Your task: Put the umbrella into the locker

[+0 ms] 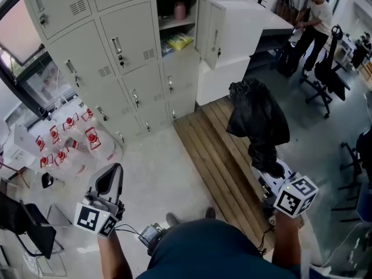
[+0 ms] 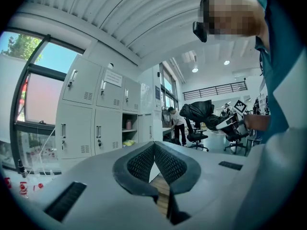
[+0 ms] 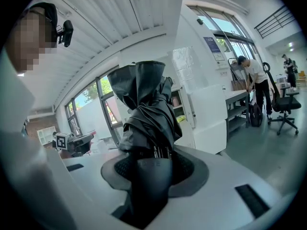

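A folded black umbrella (image 1: 256, 121) sticks up and forward from my right gripper (image 1: 268, 176), which is shut on its handle end. In the right gripper view the umbrella (image 3: 146, 109) fills the middle, its handle clamped between the pads. The grey lockers (image 1: 116, 51) stand ahead; one locker (image 1: 177, 22) has its door (image 1: 208, 31) swung open, with a pink thing on its shelf and a yellow thing below. My left gripper (image 1: 110, 182) hangs low at the left, shut and empty; in the left gripper view its pads (image 2: 154, 164) meet, and the open locker (image 2: 128, 133) shows beyond.
A wooden bench (image 1: 224, 167) runs from the lockers toward me on the right. Clear bags with red marks (image 1: 64, 138) lie on the floor at the left. A person (image 1: 311, 22) stands at a desk at the back right, near office chairs (image 1: 328, 74).
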A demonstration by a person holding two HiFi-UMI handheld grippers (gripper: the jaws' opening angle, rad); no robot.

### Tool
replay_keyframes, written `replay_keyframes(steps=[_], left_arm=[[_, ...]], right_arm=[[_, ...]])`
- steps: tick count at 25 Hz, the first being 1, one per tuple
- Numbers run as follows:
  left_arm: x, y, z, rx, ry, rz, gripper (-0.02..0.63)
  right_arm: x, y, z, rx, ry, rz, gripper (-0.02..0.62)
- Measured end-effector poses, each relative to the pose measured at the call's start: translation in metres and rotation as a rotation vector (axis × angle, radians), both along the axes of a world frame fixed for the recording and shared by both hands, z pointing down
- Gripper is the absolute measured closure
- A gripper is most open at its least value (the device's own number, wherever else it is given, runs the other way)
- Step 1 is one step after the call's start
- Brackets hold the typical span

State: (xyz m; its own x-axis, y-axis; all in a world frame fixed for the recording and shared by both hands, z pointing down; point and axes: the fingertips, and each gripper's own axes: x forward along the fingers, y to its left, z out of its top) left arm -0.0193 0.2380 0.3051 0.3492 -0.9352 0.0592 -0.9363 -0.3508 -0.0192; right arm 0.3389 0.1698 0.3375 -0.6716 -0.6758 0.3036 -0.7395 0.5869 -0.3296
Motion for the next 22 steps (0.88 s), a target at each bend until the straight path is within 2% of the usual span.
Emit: replay_keyframes(steps=[9,22], left_arm=[[-0.012,-0.001,0.005,-0.010,0.011,0.003,0.588],[-0.056,0.002,0.014,-0.012,0.023,0.032,0.588]], right_arm=[[-0.011,-0.005,0.002,-0.021,-0.021,0.017,0.431],[-0.056,0.001,0.005,-0.017,-0.045,0.040,0.431]])
